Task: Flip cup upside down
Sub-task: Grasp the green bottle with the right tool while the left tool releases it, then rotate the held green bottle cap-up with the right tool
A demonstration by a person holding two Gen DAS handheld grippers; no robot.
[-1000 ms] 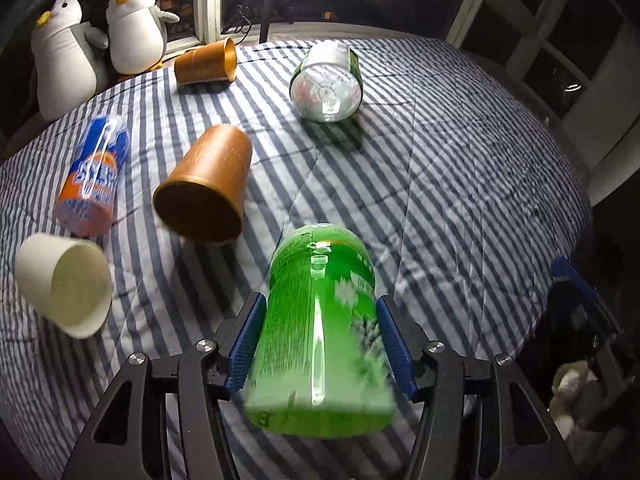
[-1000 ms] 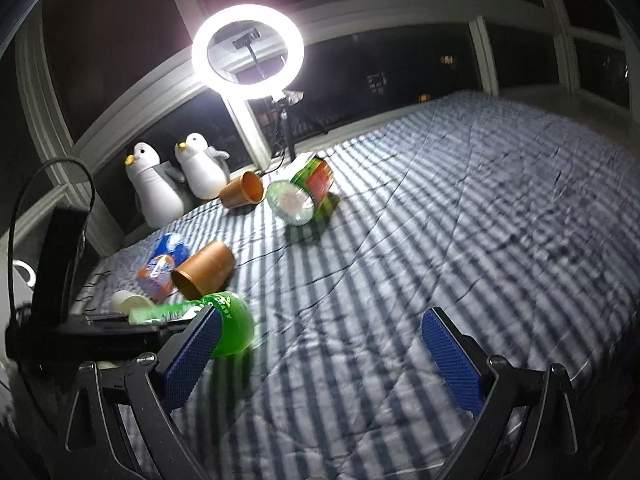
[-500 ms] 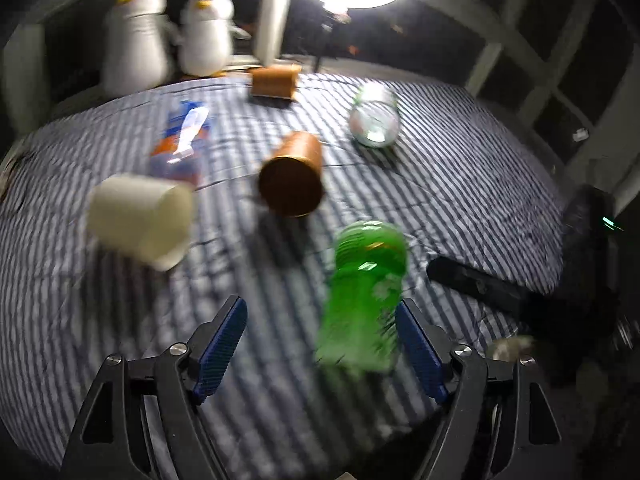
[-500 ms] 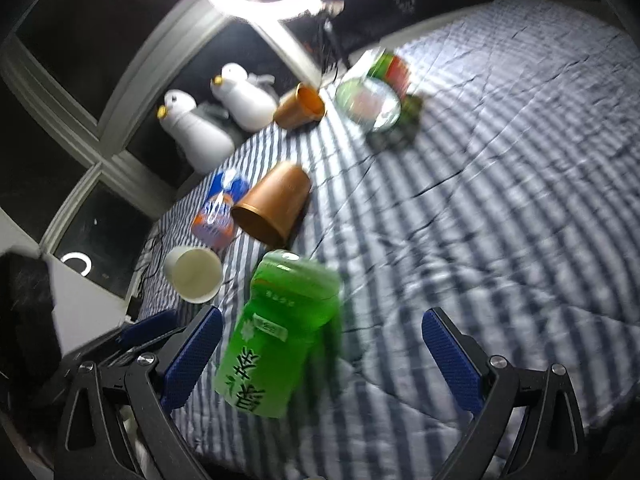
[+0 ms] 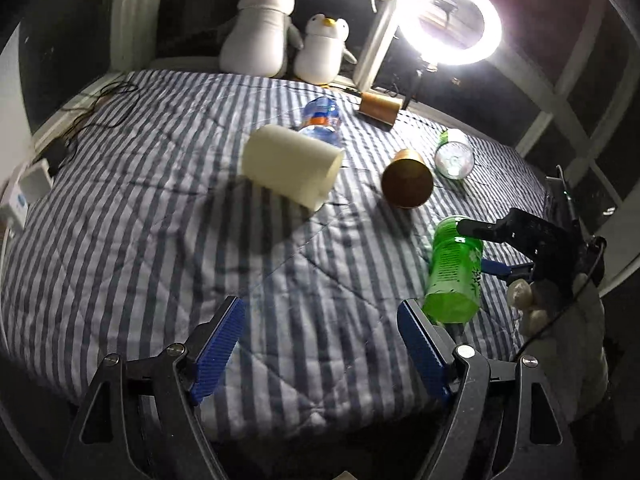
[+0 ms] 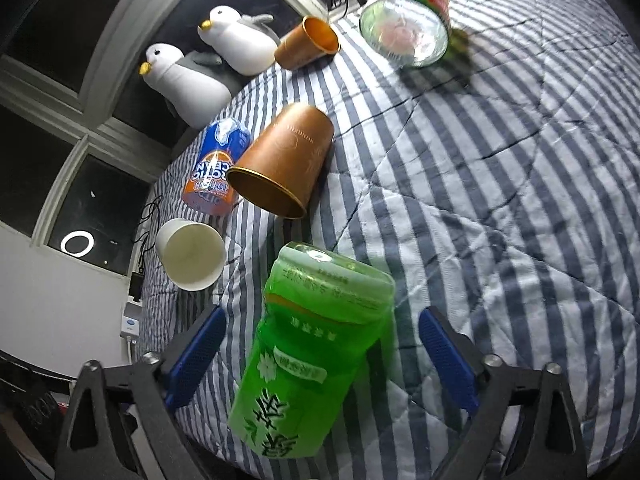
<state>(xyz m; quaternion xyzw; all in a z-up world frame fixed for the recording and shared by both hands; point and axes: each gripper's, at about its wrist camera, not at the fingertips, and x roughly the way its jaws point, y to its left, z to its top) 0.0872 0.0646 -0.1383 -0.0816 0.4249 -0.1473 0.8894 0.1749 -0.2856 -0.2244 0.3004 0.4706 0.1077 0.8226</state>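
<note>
A green plastic cup [image 6: 312,352] with white print lies on its side on the striped bed, between the blue pads of my open right gripper [image 6: 322,356] without touching them. In the left wrist view the cup [image 5: 454,270] lies at the right, with the right gripper [image 5: 496,252] around it. My left gripper [image 5: 320,344] is open and empty over the bed's near edge, left of the cup. A cream cup [image 5: 292,166], a copper cup [image 5: 408,186] and a second copper cup [image 5: 380,108] also lie on their sides.
A blue and orange bottle [image 6: 216,168] and a clear jar with a green and red label [image 6: 404,32] lie on the striped bedcover [image 6: 520,160]. Two plush penguins [image 5: 280,36] and a ring light [image 5: 450,20] stand at the far edge. Cables [image 5: 100,100] trail at the far left.
My left gripper let go of the green cup and drew back to the left. The cup now lies on the bed. My right gripper came down around it.
</note>
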